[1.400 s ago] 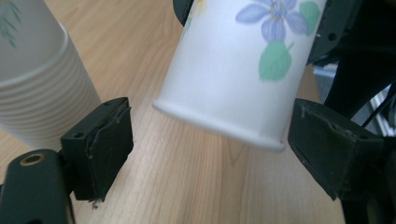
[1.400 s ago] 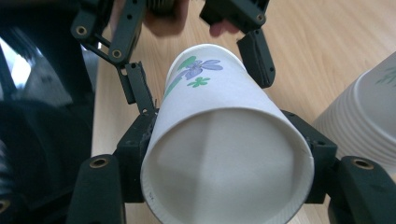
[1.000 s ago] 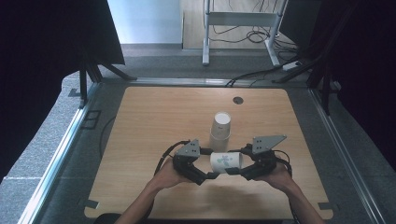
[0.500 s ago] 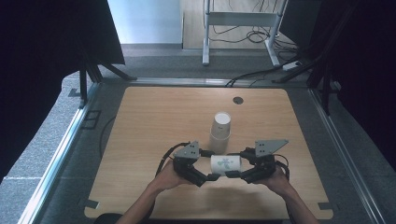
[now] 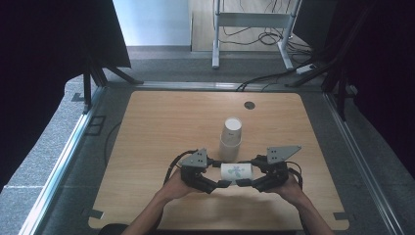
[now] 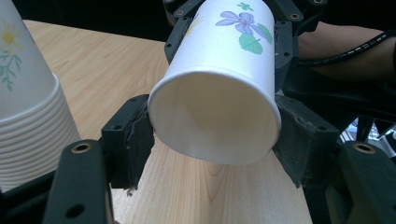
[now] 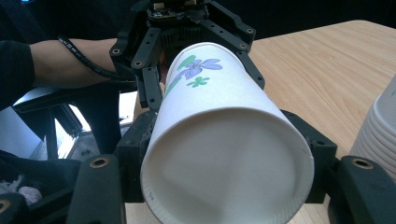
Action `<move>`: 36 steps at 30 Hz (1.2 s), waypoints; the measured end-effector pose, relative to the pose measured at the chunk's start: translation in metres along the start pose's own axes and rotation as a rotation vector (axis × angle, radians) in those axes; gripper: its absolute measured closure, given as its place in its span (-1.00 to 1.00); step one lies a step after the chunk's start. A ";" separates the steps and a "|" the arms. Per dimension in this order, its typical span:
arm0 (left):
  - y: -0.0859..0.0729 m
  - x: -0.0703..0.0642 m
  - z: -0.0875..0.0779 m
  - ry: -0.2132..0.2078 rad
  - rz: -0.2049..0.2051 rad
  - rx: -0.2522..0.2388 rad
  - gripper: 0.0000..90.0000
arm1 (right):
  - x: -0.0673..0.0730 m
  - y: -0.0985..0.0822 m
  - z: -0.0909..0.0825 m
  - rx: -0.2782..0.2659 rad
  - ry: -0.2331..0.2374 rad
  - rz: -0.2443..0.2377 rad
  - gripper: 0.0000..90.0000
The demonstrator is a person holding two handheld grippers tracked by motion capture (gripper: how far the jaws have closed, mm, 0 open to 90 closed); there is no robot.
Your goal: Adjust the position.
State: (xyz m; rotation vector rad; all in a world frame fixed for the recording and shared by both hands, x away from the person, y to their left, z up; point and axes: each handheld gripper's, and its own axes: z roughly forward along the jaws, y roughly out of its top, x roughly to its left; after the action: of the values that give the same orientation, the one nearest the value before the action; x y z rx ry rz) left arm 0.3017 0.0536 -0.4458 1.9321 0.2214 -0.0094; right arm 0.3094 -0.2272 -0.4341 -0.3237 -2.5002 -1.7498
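A white paper cup (image 5: 235, 172) with a purple flower print lies on its side in the air, just above the wooden table (image 5: 161, 127), between both grippers. My left gripper (image 5: 220, 174) has just been closing, and its pads now press on the cup (image 6: 215, 107) at the open mouth end. My right gripper (image 5: 249, 173) is shut on the cup (image 7: 224, 154) at its base end. In the left gripper view the right gripper (image 6: 285, 28) grips the far end of the cup. In the right gripper view the left gripper (image 7: 187, 18) sits behind the cup.
A stack of upside-down paper cups (image 5: 231, 137) stands on the table just beyond the grippers, close to the held cup (image 6: 28, 116) (image 7: 380, 135). A small round hole (image 5: 249, 105) sits near the far edge. Metal rails border the table.
The left gripper's jaws have closed onto the cup's mouth end. Both hands stay almost where they were, and the cup remains level between them.
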 end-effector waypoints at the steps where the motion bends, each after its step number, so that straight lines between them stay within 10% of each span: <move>1: 0.000 0.000 0.000 0.002 0.000 0.000 -0.26 | 0.000 0.000 0.000 0.000 -0.001 0.001 -0.19; 36: -0.003 0.001 -0.004 0.028 0.003 -0.026 -0.07 | -0.006 -0.003 0.003 0.037 -0.036 0.021 -0.36</move>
State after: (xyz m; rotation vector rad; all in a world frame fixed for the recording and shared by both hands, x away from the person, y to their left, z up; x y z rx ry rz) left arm 0.3017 0.0587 -0.4471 1.9079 0.2359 0.0228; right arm 0.3144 -0.2258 -0.4388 -0.3807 -2.5409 -1.7023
